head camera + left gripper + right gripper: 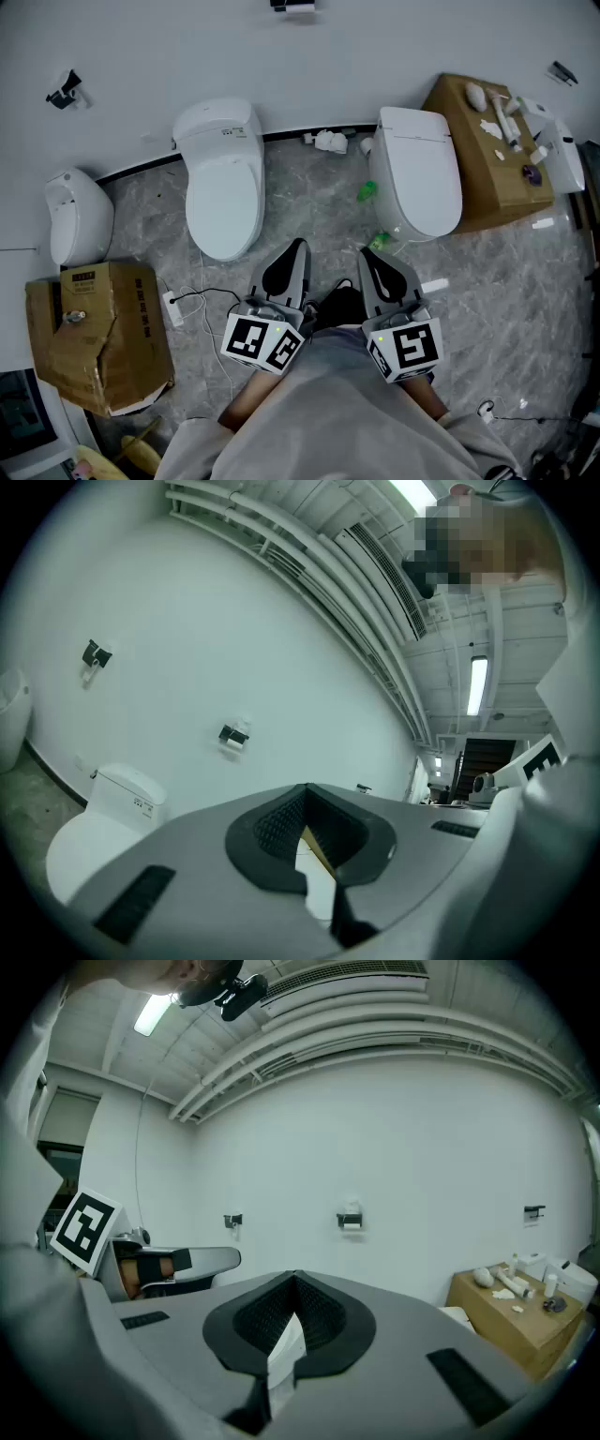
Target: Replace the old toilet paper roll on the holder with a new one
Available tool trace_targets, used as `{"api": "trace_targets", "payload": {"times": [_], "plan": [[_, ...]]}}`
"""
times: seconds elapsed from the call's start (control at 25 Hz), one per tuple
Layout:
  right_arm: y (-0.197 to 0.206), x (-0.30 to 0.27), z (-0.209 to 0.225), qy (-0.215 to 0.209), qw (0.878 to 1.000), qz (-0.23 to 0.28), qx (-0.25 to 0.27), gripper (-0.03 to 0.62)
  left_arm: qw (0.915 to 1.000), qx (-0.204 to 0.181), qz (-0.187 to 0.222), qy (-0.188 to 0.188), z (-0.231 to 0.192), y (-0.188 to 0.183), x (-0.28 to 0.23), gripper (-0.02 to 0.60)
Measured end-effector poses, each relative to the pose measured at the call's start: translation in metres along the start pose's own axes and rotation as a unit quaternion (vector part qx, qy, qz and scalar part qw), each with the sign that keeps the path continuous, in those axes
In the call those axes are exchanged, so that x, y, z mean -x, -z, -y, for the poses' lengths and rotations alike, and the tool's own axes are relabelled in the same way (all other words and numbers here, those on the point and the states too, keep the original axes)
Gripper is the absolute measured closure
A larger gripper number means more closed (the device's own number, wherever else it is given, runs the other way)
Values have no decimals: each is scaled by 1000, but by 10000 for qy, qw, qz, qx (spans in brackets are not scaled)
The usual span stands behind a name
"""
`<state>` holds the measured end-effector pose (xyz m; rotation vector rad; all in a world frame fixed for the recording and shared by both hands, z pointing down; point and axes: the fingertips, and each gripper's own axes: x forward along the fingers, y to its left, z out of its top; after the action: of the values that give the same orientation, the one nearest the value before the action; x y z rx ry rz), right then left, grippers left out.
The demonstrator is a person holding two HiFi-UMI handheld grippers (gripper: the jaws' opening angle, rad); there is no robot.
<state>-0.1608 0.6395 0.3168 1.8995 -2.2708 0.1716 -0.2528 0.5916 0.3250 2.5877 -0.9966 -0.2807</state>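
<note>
The old toilet paper roll (352, 1227) sits in the wall holder (350, 1218). Well short of that holder, the left gripper (297, 247) and right gripper (368, 255) are clenched and empty. If they arrive still closed, they would likely knock the roll instead of grasping it.

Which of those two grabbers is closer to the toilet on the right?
Right. The right gripper sits just below that toilet; the left gripper is beside it, further left, nearer the other toilet.
</note>
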Motion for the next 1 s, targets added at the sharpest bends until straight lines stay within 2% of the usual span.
{"api": "trace_targets", "payload": {"times": [0.28,0.48,1.0], "plan": [[8,-5,-4,-71,9999,-121,6,579,10000,22,-5,34,1,0,-5,577],[-1,-15,1,-110,9999,-40,-70,579,10000,-33,-7,14,-4,-6,-11,578],[-27,-83,34,-168,9993,297,-167,577,9993,-312,-30,-190,-26,-14,-78,578]]}}
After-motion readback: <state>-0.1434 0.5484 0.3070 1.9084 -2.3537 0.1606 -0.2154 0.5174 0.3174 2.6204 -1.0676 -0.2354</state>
